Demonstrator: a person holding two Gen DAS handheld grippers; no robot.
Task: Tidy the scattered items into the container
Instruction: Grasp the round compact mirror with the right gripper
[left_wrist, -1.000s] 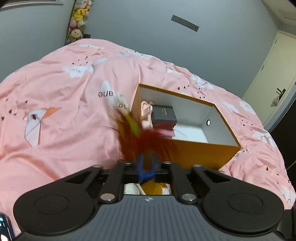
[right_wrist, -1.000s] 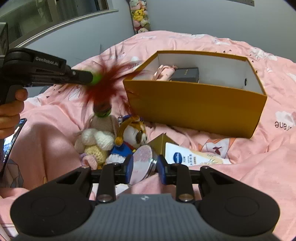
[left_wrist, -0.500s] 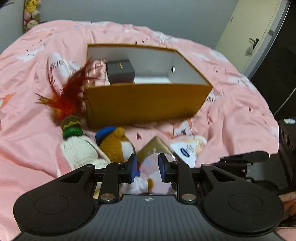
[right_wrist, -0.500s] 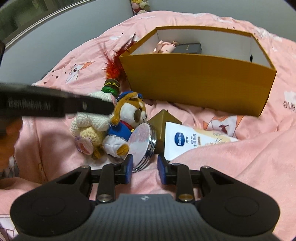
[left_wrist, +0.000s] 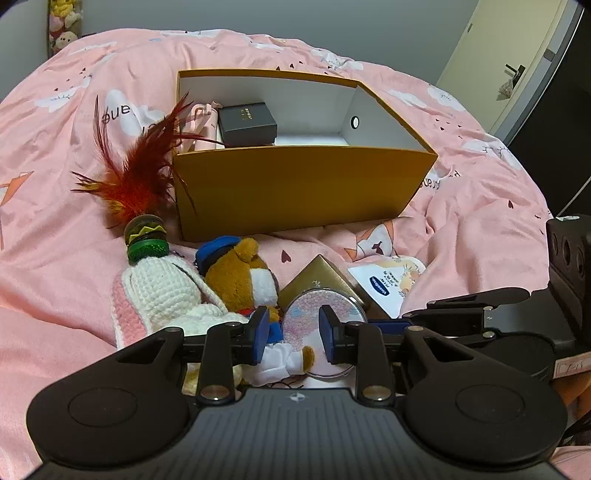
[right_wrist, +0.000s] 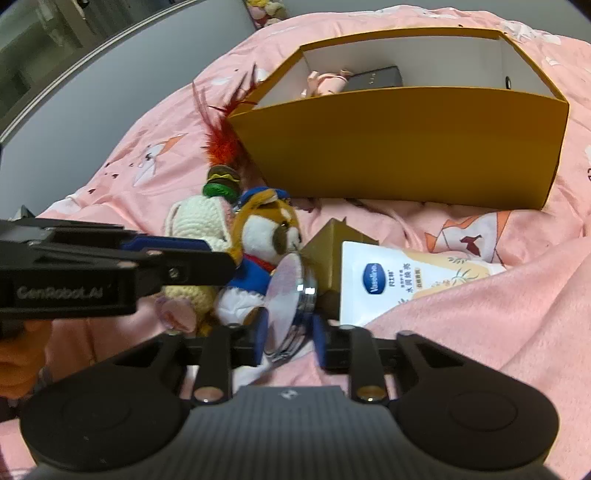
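Note:
The orange box stands open on the pink bedspread, with a black case and a pink item inside. A red feather toy lies against the box's left corner. In front of it sit a crochet bunny, a bear plush, a gold box and a lotion tube. My left gripper hovers over the bear with its jaws opening and nothing held. My right gripper is closing on the round compact mirror, which stands on edge between its pads.
The bedspread is rumpled around the toys, with a raised fold at the right. My left gripper reaches in from the left just above the bunny, close to my right one. A door is at the far right, and a hand holds the left gripper.
My left gripper let go of the feather toy, which now lies beside the box, and swung down over the plush toys. My right gripper sank and narrowed around the compact, which now stands more upright.

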